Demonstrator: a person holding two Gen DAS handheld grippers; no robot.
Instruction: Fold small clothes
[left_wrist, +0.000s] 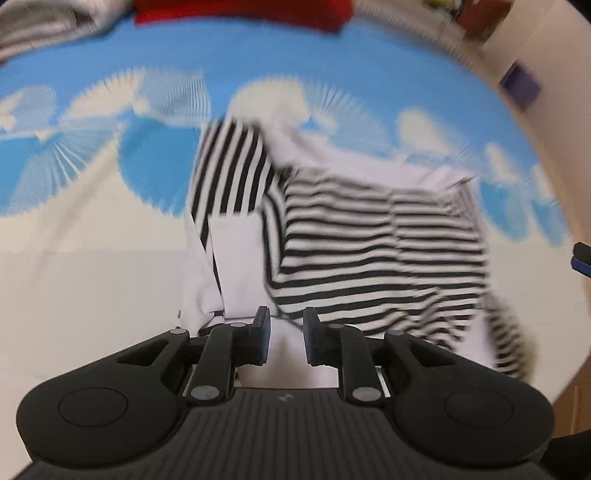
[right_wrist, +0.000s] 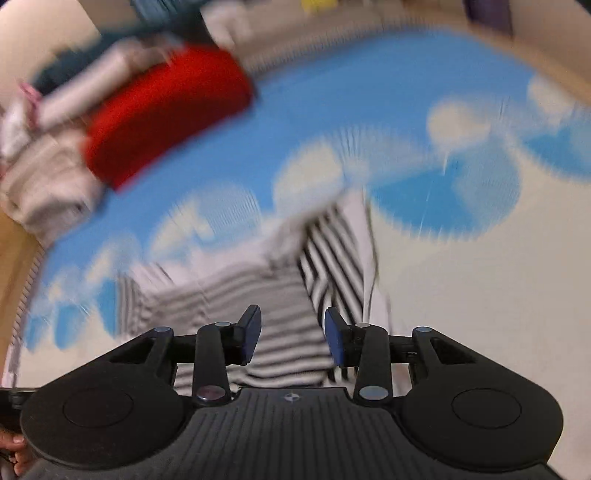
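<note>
A black-and-white striped garment (left_wrist: 362, 240) lies partly folded on a blue and cream patterned cloth (left_wrist: 92, 229); its white inner side shows at the near edge. My left gripper (left_wrist: 286, 338) is open and empty, just short of the garment's near white edge. In the right wrist view the same striped garment (right_wrist: 280, 302) lies under and ahead of my right gripper (right_wrist: 291, 338), which is open and empty above it. Both views are blurred by motion.
A folded red garment (right_wrist: 166, 114) and a pile of pale folded clothes (right_wrist: 48, 184) lie at the far edge of the cloth. The red garment also shows at the top of the left wrist view (left_wrist: 240, 11). A wooden floor edge (left_wrist: 569, 406) shows at lower right.
</note>
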